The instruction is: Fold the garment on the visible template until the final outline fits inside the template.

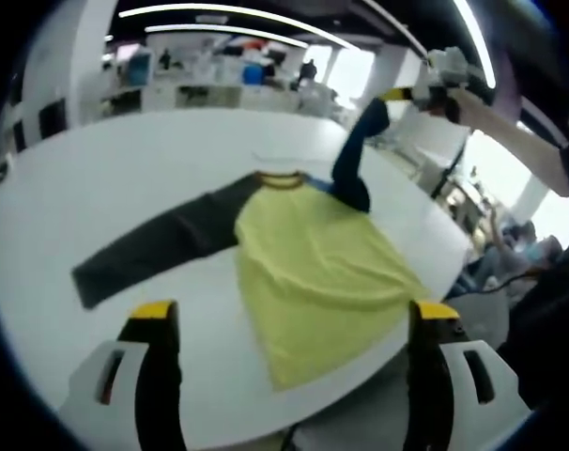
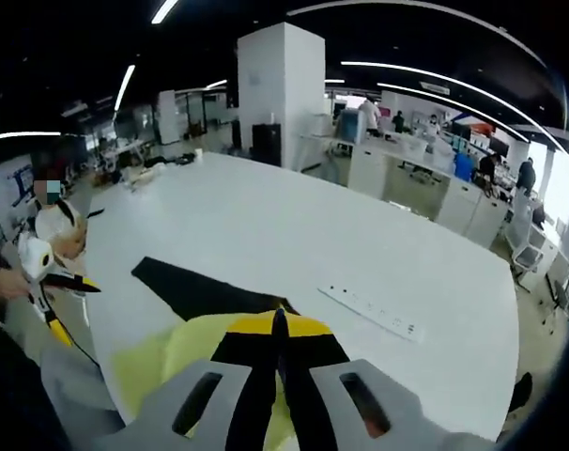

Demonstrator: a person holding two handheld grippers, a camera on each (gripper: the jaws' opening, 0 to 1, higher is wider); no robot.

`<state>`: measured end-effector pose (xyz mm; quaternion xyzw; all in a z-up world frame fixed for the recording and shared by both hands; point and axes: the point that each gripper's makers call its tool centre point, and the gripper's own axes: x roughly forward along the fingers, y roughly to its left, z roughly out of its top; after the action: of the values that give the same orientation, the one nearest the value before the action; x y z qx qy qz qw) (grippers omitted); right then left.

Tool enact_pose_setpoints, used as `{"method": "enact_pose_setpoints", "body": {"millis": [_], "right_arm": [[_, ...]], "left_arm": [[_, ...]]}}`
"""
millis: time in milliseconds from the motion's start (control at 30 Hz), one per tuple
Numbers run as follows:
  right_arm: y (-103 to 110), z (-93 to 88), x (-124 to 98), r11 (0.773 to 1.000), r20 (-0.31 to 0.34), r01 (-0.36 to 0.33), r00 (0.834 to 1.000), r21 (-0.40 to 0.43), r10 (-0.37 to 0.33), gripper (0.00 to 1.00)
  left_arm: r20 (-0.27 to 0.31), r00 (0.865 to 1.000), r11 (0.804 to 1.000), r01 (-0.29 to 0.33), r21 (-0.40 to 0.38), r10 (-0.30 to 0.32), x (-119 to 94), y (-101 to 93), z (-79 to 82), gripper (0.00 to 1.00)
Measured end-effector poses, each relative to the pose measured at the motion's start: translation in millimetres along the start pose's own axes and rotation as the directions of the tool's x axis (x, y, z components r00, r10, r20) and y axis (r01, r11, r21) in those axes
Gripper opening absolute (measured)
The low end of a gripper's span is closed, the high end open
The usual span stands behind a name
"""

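A long-sleeved shirt with a yellow body point(image 1: 313, 272) lies flat on the white table point(image 1: 125, 169). Its dark left sleeve point(image 1: 162, 249) stretches out flat to the left. The other sleeve point(image 1: 355, 160), dark blue, is lifted up off the table, and my right gripper point(image 1: 411, 94) is shut on its cuff end high at the upper right. In the right gripper view the right gripper point(image 2: 280, 324) has its jaws pressed together above the yellow cloth point(image 2: 162, 362) and the flat sleeve point(image 2: 191, 287). My left gripper point(image 1: 294, 315) hangs open above the shirt's hem, holding nothing.
A white power strip point(image 2: 374, 313) lies on the table beyond the shirt. The table's edge point(image 1: 397, 352) runs close under the hem. Seated people point(image 1: 519, 244) are off to the right. A white pillar point(image 2: 280, 85) and desks stand behind.
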<state>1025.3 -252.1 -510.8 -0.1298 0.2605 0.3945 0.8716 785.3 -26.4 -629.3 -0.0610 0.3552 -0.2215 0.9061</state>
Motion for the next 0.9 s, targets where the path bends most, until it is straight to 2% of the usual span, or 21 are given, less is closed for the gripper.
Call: {"method": "enact_pose_setpoints", "body": {"millis": [433,900], "right_arm": [[24,-19.8,53,0.996,-0.051,-0.048,0.997,0.078,0.052,0.01],[52,-43.4,112,0.984,-0.111,-0.009,0.993,0.180,0.030,0.02]], "left_arm": [[-0.012,1.000,1.000,-0.013,-0.019,0.013,-1,8.4,-7.5,0.97],[-0.028,0.999,0.999,-0.018,-0.038,0.017,-2,16.2,-16.7,0.97]]}}
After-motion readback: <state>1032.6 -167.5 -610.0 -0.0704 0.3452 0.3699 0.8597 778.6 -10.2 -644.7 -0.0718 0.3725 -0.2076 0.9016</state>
